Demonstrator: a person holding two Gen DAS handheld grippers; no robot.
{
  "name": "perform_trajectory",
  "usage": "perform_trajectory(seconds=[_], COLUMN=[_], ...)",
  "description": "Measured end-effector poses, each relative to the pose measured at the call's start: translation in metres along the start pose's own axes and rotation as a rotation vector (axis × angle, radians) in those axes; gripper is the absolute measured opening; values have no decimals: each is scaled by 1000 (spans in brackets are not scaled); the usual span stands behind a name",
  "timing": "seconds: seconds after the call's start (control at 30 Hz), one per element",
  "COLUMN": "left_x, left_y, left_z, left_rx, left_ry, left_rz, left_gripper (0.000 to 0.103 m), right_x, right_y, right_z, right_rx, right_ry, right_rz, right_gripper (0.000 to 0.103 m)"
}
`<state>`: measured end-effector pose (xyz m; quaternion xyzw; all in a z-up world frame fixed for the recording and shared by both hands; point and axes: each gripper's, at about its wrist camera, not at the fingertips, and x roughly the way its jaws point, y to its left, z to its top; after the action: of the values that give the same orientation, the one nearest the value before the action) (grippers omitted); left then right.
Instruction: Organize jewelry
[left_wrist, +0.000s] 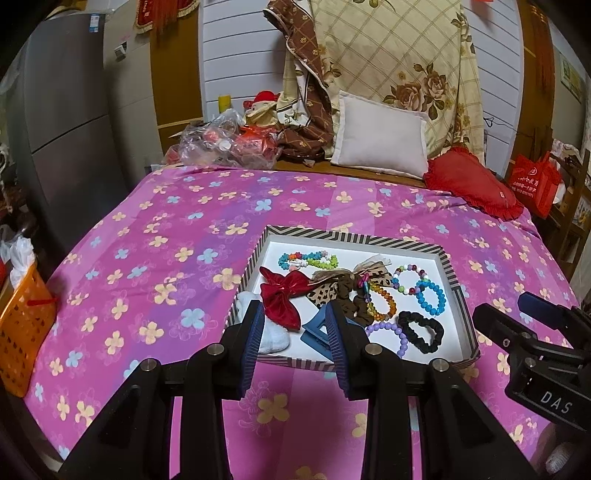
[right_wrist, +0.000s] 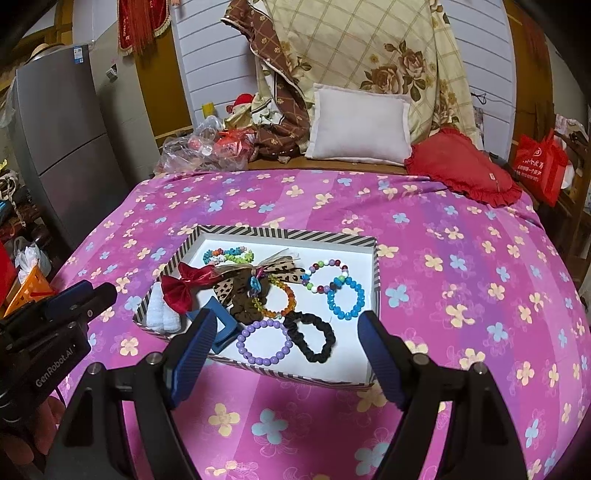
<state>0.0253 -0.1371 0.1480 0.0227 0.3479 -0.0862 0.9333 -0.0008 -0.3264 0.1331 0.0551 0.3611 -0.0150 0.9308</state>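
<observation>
**Pink floral bedspread, striped tray of hair and wrist pieces**

Pink bedspread (right_wrist: 443, 229) with pale flowers covers the bed, and on it sits a shallow striped tray (right_wrist: 288, 233) with a white floor, the landmark for everything else. Beyond the tray, at the bed's head, lean a white pillow (right_wrist: 360, 123) and a red frilled cushion (right_wrist: 461, 170).

Inside the tray, the near left corner holds a white fluffy scrunchie (right_wrist: 162, 314). Just behind it lies a red velvet bow (right_wrist: 181, 288), and beside that a leopard-print bow (right_wrist: 236, 282) touching a brown scrunchie (right_wrist: 245, 306). A blue claw clip (right_wrist: 221, 325) rests at the near edge. A black scrunchie (right_wrist: 314, 338) and a purple bead bracelet (right_wrist: 264, 341) lie side by side toward the front, with a turquoise bead bracelet (right_wrist: 345, 297) behind them and an amber bead bracelet (right_wrist: 277, 299) in the middle.

Both grippers hang over the tray's near edge, holding nothing. The left gripper (left_wrist: 295, 334) has its fingers moderately parted, framing the clip. The right gripper (right_wrist: 286, 334) is spread wide.
</observation>
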Motion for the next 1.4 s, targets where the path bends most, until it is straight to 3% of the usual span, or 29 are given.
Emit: perform_trajectory(seconds=[1.4], left_x=[1], left_y=[3], left_z=[3], left_rx=[11], left_ry=[0], left_rz=[2], left_gripper=[37], right_x=[3], right_y=[5], right_z=[-2], right_rx=[-12], right_ry=[16], right_rz=[0], right_gripper=[84])
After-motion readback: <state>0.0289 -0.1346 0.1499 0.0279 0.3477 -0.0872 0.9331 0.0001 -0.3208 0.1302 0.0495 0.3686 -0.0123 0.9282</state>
